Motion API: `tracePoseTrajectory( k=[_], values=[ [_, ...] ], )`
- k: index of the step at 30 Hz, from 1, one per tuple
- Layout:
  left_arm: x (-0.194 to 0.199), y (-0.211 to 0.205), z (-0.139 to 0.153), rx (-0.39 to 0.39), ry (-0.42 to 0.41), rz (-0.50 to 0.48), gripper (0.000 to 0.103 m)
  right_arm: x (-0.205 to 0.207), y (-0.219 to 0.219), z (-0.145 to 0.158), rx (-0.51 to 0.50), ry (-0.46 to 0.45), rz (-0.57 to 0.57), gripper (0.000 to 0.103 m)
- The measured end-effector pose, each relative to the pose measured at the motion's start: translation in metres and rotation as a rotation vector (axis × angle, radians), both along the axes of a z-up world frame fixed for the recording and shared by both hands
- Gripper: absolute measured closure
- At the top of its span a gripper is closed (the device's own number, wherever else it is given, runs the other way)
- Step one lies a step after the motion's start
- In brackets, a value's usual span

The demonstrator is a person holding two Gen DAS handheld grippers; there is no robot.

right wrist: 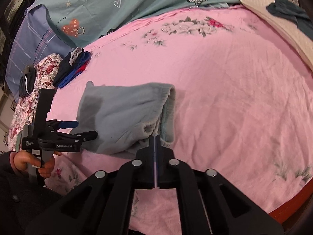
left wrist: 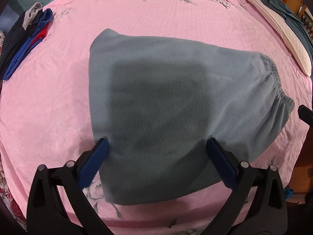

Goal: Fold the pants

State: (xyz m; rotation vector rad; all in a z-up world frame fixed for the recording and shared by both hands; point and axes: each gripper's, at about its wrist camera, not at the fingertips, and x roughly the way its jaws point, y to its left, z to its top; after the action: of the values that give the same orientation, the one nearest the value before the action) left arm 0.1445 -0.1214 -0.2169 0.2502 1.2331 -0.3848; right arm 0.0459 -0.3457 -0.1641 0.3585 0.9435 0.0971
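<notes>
Grey-blue fleece pants [left wrist: 156,101], folded into a thick bundle, lie on the pink floral bedspread [left wrist: 58,101] near the bed's front edge. Their gathered elastic waistband [left wrist: 277,82] faces the right side of the bundle as seen from the left wrist camera.

Over the bundle's near end hangs the left gripper [left wrist: 156,145], pointing steeply down, its jaws spread wide. Both blue-padded fingers [left wrist: 101,148] straddle the fleece, one near each side of the folded cloth, and I cannot tell whether the tips actually touch it. From the other camera the same left gripper [right wrist: 86,129] shows side-on, gripped by a person's hand [right wrist: 37,162] below a dark sleeve.

At the waistband end sits the right gripper [right wrist: 155,137], its jaws drawn together so that only a thin line shows between the pads. Its tips are right at the open waistband [right wrist: 168,105], at the near corner of the bundle; whether a fold of cloth is pinched there I cannot make out.

Farther back, near the bedspread's left edge, lies a small pile of dark, blue and red clothes [right wrist: 72,66]. A cream quilted pillow [left wrist: 283,35] with a dark teal garment [left wrist: 289,17] over it rests at the far right.
</notes>
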Motion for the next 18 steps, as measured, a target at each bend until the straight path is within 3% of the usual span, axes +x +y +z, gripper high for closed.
tracePoseTrajectory(
  k=[4, 10, 12, 18],
  values=[
    [-0.001, -0.001, 0.000, 0.001, -0.003, 0.002, 0.002, 0.009, 0.013, 0.006, -0.026, -0.028, 0.041, 0.093],
    [-0.001, -0.001, 0.000, 0.001, -0.003, 0.003, 0.002, 0.027, 0.027, -0.008, -0.110, 0.036, 0.092, 0.079],
    [-0.001, -0.001, 0.000, 0.001, -0.002, 0.003, 0.002, 0.029, 0.028, -0.014, -0.121, 0.058, 0.095, 0.079],
    [-0.001, -0.001, -0.001, -0.004, 0.003, 0.002, 0.002, 0.023, 0.033, -0.002, -0.169, 0.004, 0.109, 0.085]
  ],
)
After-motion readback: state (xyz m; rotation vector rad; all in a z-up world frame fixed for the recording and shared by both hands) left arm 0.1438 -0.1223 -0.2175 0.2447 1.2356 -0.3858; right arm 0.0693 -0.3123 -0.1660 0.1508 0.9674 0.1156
